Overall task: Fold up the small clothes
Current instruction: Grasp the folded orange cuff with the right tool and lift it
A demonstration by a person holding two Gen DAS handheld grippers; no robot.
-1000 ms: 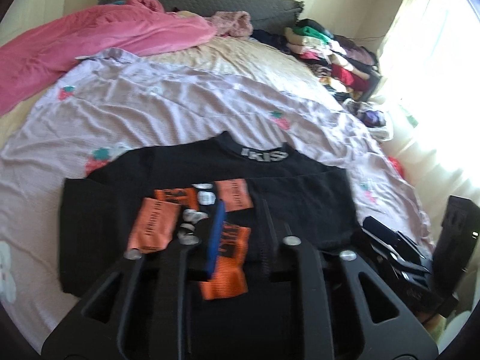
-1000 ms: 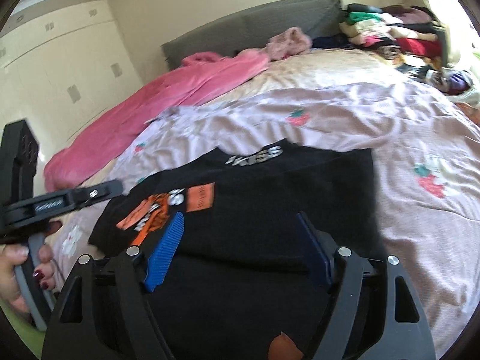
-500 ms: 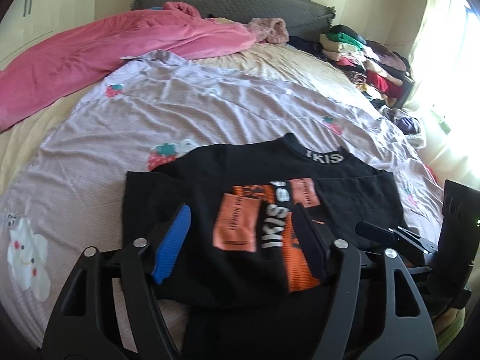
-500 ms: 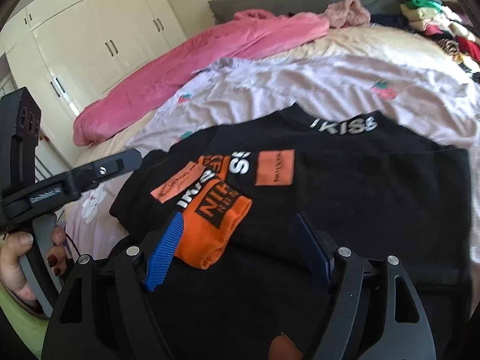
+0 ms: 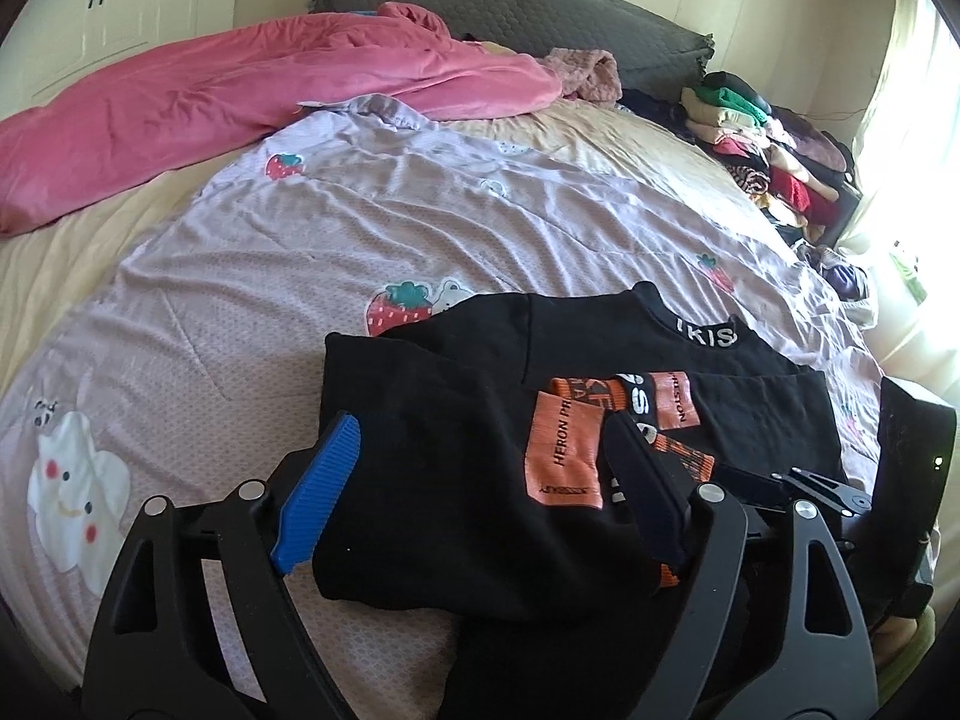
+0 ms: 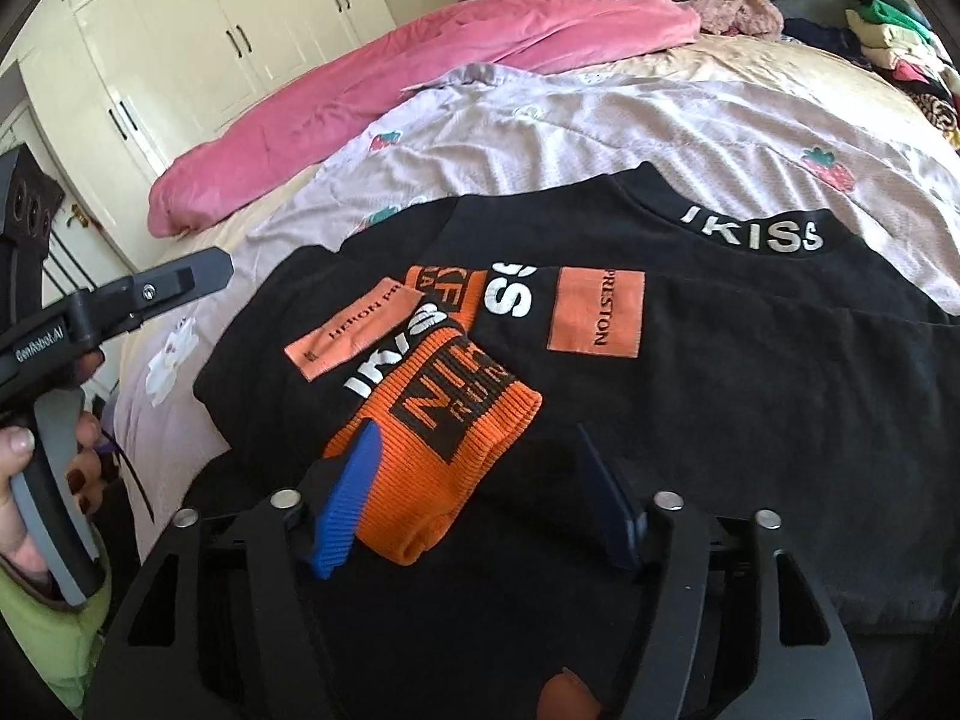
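Observation:
A black sweater (image 5: 456, 456) with a white-lettered collar (image 6: 750, 234) lies flat on the bed, one sleeve folded across its chest. That sleeve ends in an orange ribbed cuff (image 6: 444, 420). My left gripper (image 5: 480, 480) hovers over the sweater's folded left side. Its jaws are opening wide and the pads press on nothing. My right gripper (image 6: 474, 480) is low over the cuff with its jaws closing. The cuff lies between the pads: the blue pad (image 6: 348, 504) is at its edge and the dark pad (image 6: 603, 498) stands apart from it.
A lilac strawberry-print sheet (image 5: 300, 276) covers the bed, with a pink duvet (image 5: 210, 108) bunched at the back left. Stacked clothes (image 5: 774, 162) sit at the far right by the window. White wardrobes (image 6: 180, 60) stand on the left. A hand (image 6: 30, 516) holds the left gripper's handle.
The left jaws have spread from nearly shut to wide and that gripper has shifted left over the sweater. The right gripper has dropped toward the orange cuff and its jaws have narrowed.

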